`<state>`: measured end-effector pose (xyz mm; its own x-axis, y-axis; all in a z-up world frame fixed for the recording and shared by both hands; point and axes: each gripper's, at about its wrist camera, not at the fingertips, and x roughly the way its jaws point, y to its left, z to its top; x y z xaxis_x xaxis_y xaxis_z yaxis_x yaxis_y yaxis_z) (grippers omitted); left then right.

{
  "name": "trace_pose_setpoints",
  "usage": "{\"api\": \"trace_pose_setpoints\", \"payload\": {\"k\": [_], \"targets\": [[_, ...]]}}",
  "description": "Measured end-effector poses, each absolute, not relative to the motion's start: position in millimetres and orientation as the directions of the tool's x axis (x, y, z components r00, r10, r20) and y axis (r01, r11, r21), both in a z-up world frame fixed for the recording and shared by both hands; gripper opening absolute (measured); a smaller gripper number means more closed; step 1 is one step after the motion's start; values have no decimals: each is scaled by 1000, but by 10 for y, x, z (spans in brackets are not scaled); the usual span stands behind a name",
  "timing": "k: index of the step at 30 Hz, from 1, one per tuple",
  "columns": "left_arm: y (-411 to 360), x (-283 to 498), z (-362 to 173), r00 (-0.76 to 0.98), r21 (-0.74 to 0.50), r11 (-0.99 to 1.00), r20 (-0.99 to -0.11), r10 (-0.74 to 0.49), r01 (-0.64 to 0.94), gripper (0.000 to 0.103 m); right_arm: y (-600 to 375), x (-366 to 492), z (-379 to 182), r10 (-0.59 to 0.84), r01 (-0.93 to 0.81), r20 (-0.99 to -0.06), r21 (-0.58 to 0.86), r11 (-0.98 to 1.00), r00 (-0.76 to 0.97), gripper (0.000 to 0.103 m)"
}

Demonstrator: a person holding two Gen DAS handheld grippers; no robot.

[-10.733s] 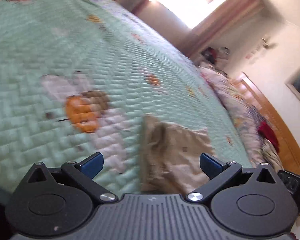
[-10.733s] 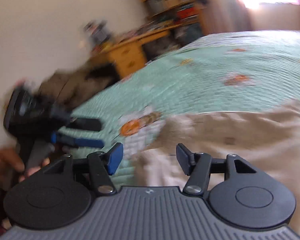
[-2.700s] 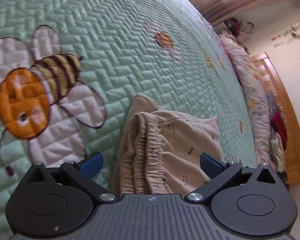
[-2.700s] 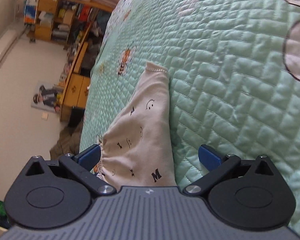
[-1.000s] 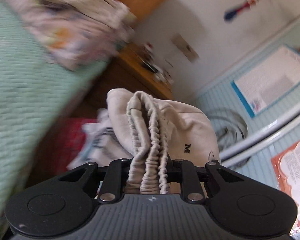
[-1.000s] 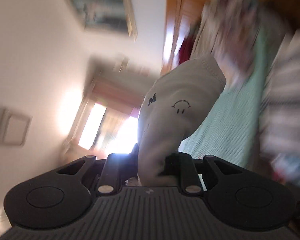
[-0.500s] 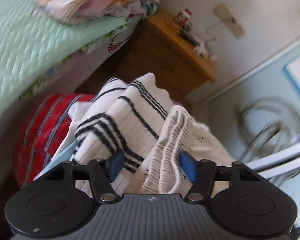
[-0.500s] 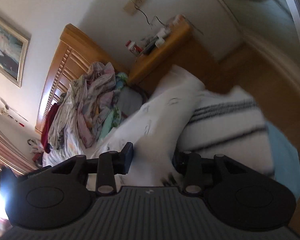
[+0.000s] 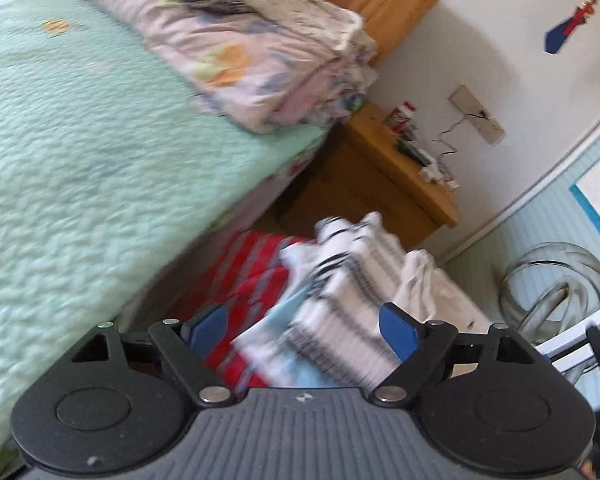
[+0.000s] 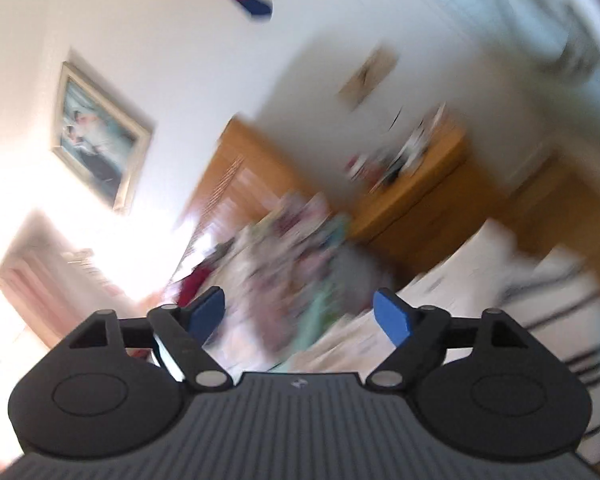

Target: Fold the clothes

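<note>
The folded cream trousers (image 9: 436,292) lie on a pile of folded clothes beside the bed, next to a white top with black stripes (image 9: 352,280). My left gripper (image 9: 302,330) hovers over that pile, its jaws opening wide with nothing pressed between the blue pads. In the blurred right wrist view, my right gripper (image 10: 300,316) points roughly level toward the headboard, jaws also opening and empty. The cream trousers (image 10: 460,272) show pale at its lower right, on the striped top (image 10: 560,320).
A red striped garment (image 9: 252,276) sits at the pile's left. The bed with a green quilt (image 9: 80,168) fills the left, a flowered duvet (image 9: 260,56) heaped at its head. A wooden nightstand (image 9: 392,180) stands against the wall. A clear hose coil (image 9: 556,284) lies at right.
Both grippers have let go of the cream trousers, which now lie on the pile. Both jaws have spread wide. The left gripper has drawn back from the pile; the right has swung up toward the wall.
</note>
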<state>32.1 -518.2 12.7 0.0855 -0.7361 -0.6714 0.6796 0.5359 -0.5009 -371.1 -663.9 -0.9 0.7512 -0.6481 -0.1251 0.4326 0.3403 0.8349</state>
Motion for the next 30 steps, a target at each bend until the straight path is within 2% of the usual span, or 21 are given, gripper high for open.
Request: {"api": "trace_pose_setpoints", "payload": {"k": [2, 4, 6, 7, 12, 17, 20, 22, 24, 27, 30], "targets": [[-4936, 364, 125, 113, -471, 564, -692, -713, 678, 86, -6741, -3577, -186, -624, 392, -146, 877, 277, 768, 83], [-4692, 409, 103, 170, -401, 619, -732, -660, 675, 87, -6858, -3464, -456, -592, 396, -231, 903, 165, 772, 83], [-4443, 459, 73, 225, -335, 667, -762, -608, 666, 87, -6877, -3377, -674, -561, 433, -332, 900, 51, 758, 72], [-4301, 491, 51, 243, -322, 682, -766, -595, 656, 88, -6843, -3347, -655, -570, 451, -341, 890, 60, 748, 72], [-3583, 678, -37, 330, -304, 768, -770, -547, 564, 88, -6543, -3016, -233, -563, 498, -295, 830, 249, 772, 81], [-2888, 763, 18, 443, -239, 830, -753, -486, 505, 88, -6084, -2412, 198, -411, 424, -223, 756, 500, 884, 87], [-2454, 747, 172, 532, -179, 868, -727, -434, 462, 92, -5695, -2055, 372, -236, 307, -205, 754, 581, 950, 87], [-2171, 694, 312, 608, -117, 898, -698, -378, 424, 101, -5425, -1678, 371, -84, 235, -232, 766, 599, 969, 87], [-1891, 624, 444, 681, -43, 927, -666, -304, 372, 102, -5051, -1255, 336, 97, 158, -269, 781, 605, 958, 87], [-1512, 551, 546, 757, 91, 959, -636, -152, 269, 102, -4391, -764, 123, 404, 50, -341, 812, 582, 849, 87], [-1185, 474, 605, 804, 193, 969, -595, -9, 153, 102, -3825, -502, -195, 620, 26, -390, 859, 511, 681, 87]]}}
